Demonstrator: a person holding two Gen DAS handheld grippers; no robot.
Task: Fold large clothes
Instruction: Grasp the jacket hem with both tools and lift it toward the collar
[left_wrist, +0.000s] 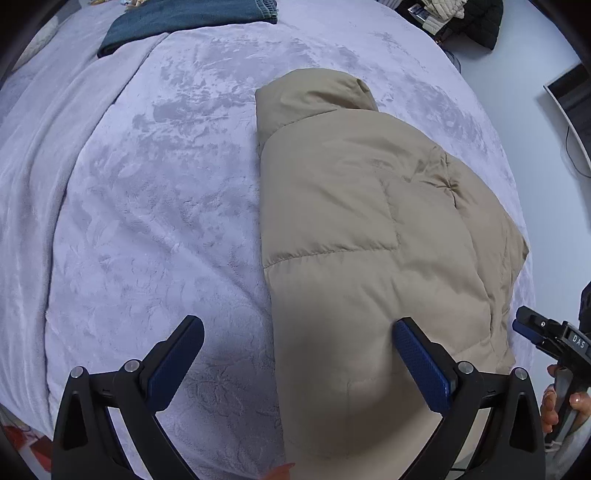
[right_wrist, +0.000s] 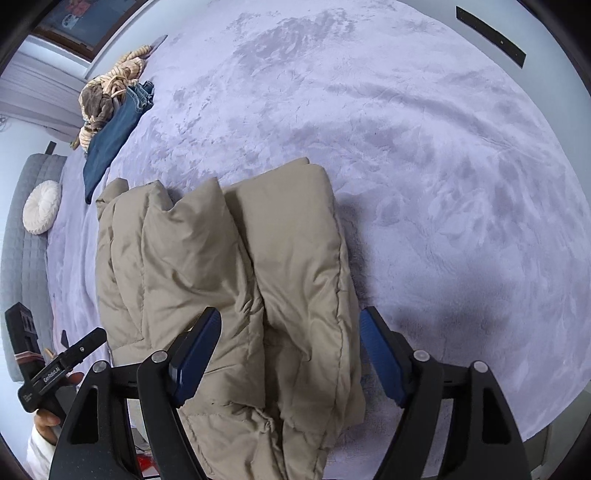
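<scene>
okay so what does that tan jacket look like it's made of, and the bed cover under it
Tan jacket: likely a smooth, matte woven shell over puffy fill, judging by the stitched quilt lines and soft bulging panels. Bed cover: looks like plush fleece or velour, pale lilac, with brushed patches that shift shade where the nap lies differently.

Below my fingers a bed (right_wrist: 443, 166) spreads under a pale lilac plush blanket (left_wrist: 166, 221), brushed into darker patches. A beige padded jacket (right_wrist: 258, 258) lies folded on it at the near edge. Folded blue jeans (right_wrist: 110, 140) rest at the far left, touching a heap of striped tan cloth (right_wrist: 110, 85). A round white cushion (right_wrist: 41, 206) sits at the left.
</scene>
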